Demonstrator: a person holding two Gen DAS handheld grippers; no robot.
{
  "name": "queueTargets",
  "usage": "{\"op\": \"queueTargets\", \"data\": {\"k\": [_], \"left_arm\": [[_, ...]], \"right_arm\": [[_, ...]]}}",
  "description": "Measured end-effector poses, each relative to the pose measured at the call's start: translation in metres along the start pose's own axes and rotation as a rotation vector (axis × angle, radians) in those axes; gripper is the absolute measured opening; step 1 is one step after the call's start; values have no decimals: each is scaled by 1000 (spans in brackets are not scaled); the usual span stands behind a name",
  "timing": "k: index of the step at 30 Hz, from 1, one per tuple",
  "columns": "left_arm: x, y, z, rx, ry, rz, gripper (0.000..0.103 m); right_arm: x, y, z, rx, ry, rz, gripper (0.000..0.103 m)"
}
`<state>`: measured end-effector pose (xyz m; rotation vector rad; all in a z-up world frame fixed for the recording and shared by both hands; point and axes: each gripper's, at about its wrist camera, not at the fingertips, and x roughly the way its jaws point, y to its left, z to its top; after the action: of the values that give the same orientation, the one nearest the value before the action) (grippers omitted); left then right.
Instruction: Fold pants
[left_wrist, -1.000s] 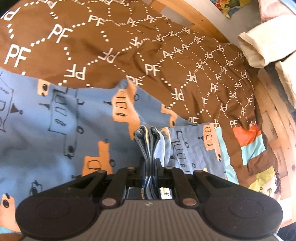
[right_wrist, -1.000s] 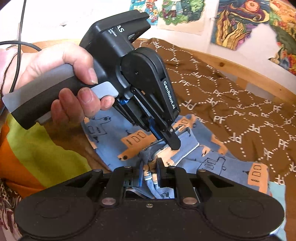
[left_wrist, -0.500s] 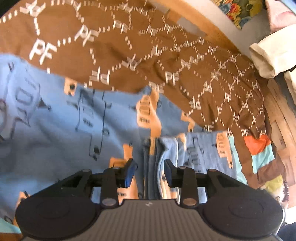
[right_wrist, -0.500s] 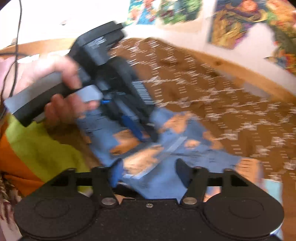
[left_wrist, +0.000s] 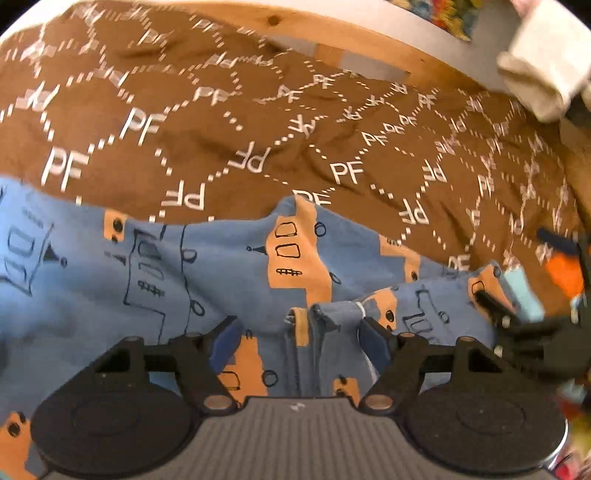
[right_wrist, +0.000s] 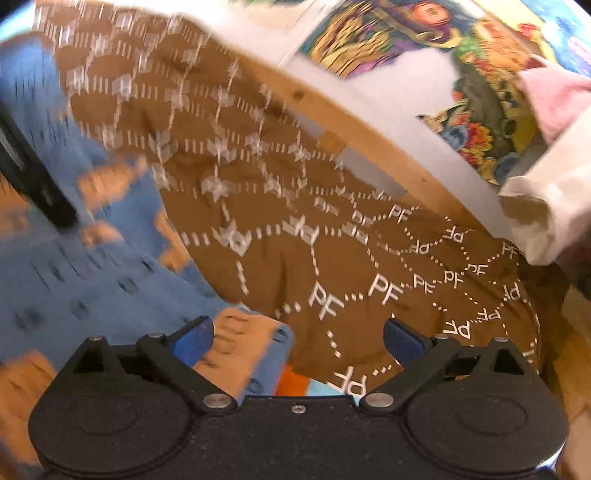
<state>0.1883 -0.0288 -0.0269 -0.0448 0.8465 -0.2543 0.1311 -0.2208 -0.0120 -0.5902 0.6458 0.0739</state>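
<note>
The pants (left_wrist: 155, 280) are light blue with orange and dark line prints. They lie folded on a brown bedspread (left_wrist: 258, 122) printed with white "PF" letters. My left gripper (left_wrist: 299, 338) is open just above the pants' folded edge, holding nothing. My right gripper (right_wrist: 297, 338) is open and empty, over the pants' right end (right_wrist: 243, 343) and the bedspread (right_wrist: 369, 266). The right gripper also shows at the right edge of the left wrist view (left_wrist: 532, 328). The left gripper shows blurred at the left edge of the right wrist view (right_wrist: 29, 177).
A wooden bed rail (left_wrist: 369, 40) runs along the far side, with a white wall and colourful posters (right_wrist: 406, 40) behind. Folded cream and pink cloths (right_wrist: 546, 206) sit at the right. A patchwork of orange and light blue (left_wrist: 561, 273) lies at the bedspread's right end.
Both grippers let go of the pants' edge and opened wide. The right gripper swung right, away from the left one, and the left pulled back a little.
</note>
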Motion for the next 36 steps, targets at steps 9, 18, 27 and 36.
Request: {"op": "queueTargets", "data": {"k": [9,18,27,36], "left_arm": [[-12,8,3,-47,16,11,79],[-30,-2,-32,56,90,76,97],[-72,21,-43,-40,87,123,98],[-145,102,-24,-96,-66,134,100]], "right_arm": [[2,-30,-14,113,72,-122,100],[-84,36,-18,28,3,0,102],[-85,23,-26,77,50,-13,102],[-74,47,28,133,-83,219,102]]}}
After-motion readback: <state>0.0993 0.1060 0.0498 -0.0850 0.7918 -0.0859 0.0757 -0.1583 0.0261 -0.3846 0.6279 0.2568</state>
